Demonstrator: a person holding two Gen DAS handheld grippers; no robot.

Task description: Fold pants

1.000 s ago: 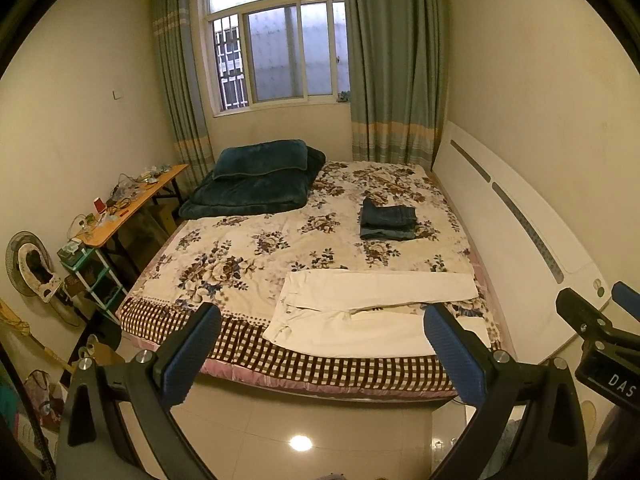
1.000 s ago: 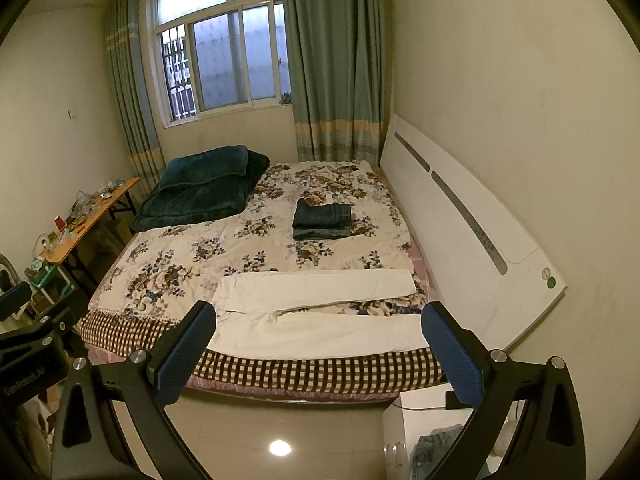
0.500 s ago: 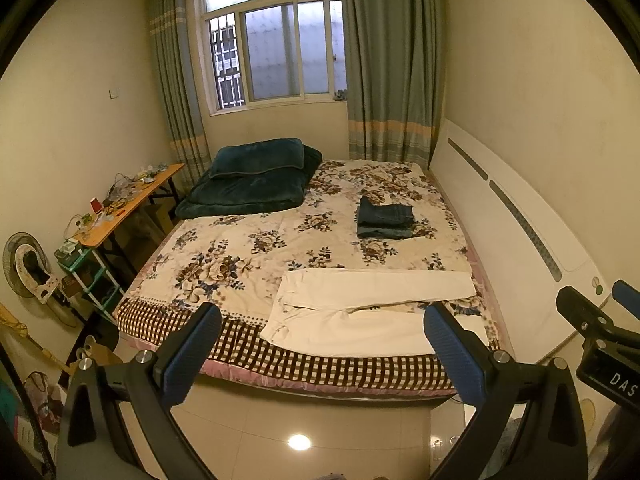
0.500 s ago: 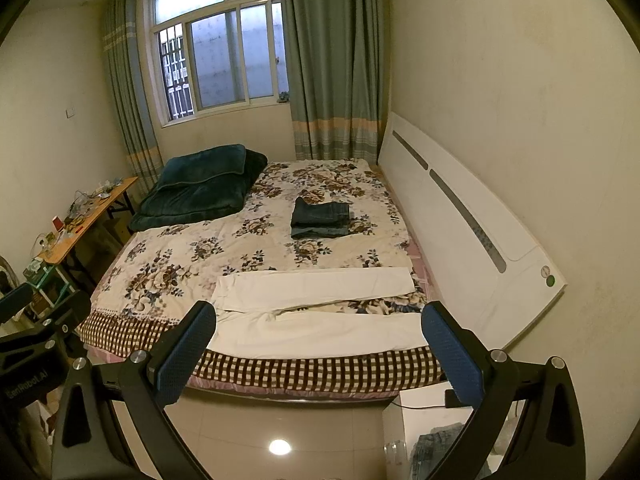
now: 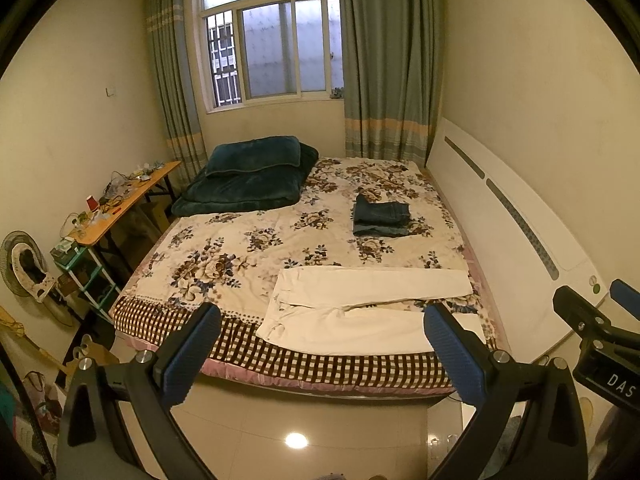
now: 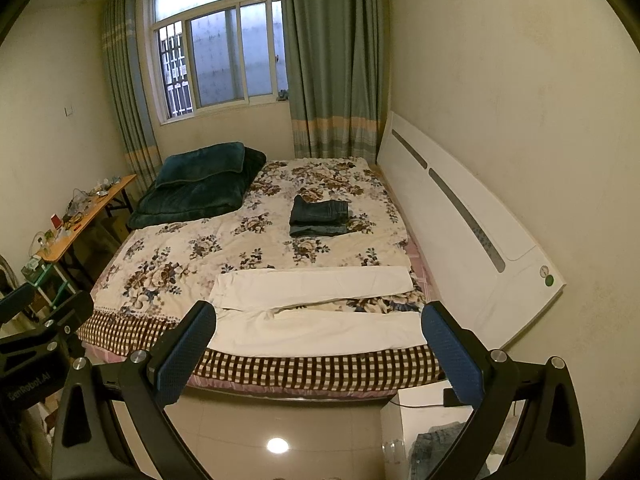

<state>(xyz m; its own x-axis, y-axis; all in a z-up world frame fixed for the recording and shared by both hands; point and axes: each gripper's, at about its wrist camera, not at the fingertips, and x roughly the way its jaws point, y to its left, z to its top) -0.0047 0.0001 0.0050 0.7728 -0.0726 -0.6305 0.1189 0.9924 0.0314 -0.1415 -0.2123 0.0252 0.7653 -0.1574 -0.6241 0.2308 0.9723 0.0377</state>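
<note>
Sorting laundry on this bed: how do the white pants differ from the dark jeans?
The white pants lie spread flat, legs apart, at the near edge of the bed; the dark jeans are already folded into a compact stack farther back. The white pants cover far more bedspread. Both rest on the floral cover, untouched by either claw.

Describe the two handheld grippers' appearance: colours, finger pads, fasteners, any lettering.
Both look alike. The left gripper and the right gripper have black angular frames with triangular cut-outs, silver round fasteners, and textured blue finger pads. Each shows in the other's view, with partial white lettering: "DAS" on the right gripper, mirrored "GenRobot.AI" on the left. No cables or sleeves show.
</note>
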